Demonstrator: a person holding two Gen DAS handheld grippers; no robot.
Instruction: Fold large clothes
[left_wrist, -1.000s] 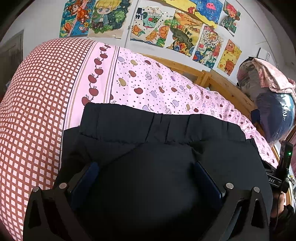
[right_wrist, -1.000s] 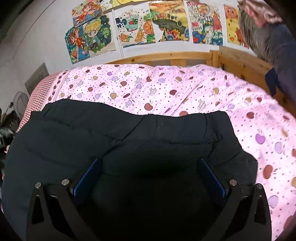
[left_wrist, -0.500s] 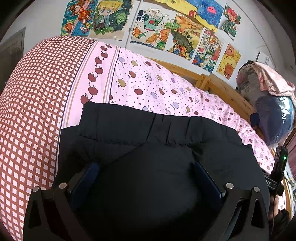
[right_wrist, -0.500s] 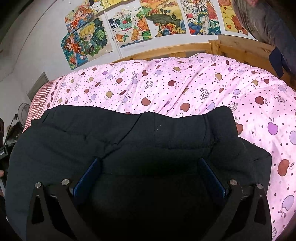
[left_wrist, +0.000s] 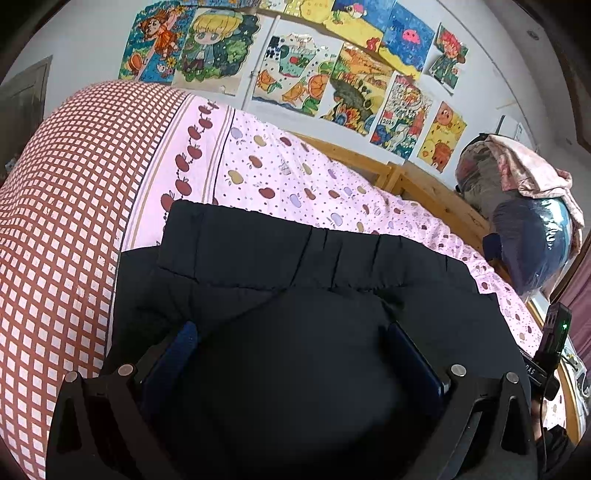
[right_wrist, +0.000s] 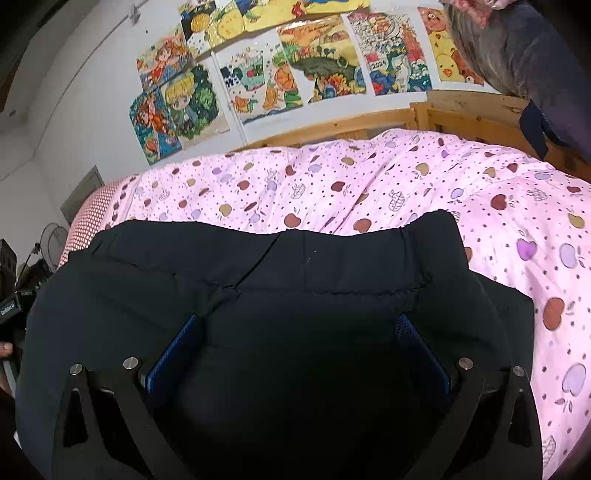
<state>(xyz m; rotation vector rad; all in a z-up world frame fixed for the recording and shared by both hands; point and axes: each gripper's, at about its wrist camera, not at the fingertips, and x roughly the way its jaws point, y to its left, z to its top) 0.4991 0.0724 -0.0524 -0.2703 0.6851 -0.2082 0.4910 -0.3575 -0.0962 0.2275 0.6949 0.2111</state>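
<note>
— Left gripper (left_wrist: 295, 343)?
— Clenched on a thick wad of the black garment (left_wrist: 295, 258); fingers set wide, blue pads (left_wrist: 181, 347) pressed into the cloth on both sides.
— Right gripper (right_wrist: 301, 332)?
— Same: grasping the black garment, dark fabric packed between both pads (right_wrist: 417, 343).
— And the garment, relative to the pink apple-print quilt (left_wrist: 280, 177)?
— On top of the quilt, spread across its near part, gathered band (right_wrist: 351, 258) along the far edge. Just beside the quilt's red-checked border (left_wrist: 55, 221) on the left gripper's side.
— Beyond the quilt?
— Wooden bed frame (left_wrist: 424, 184) touching its far edge, then coloured drawings (left_wrist: 295, 81) on the wall above. A heap of bedding (left_wrist: 532, 236) off the quilt's far right corner.
</note>
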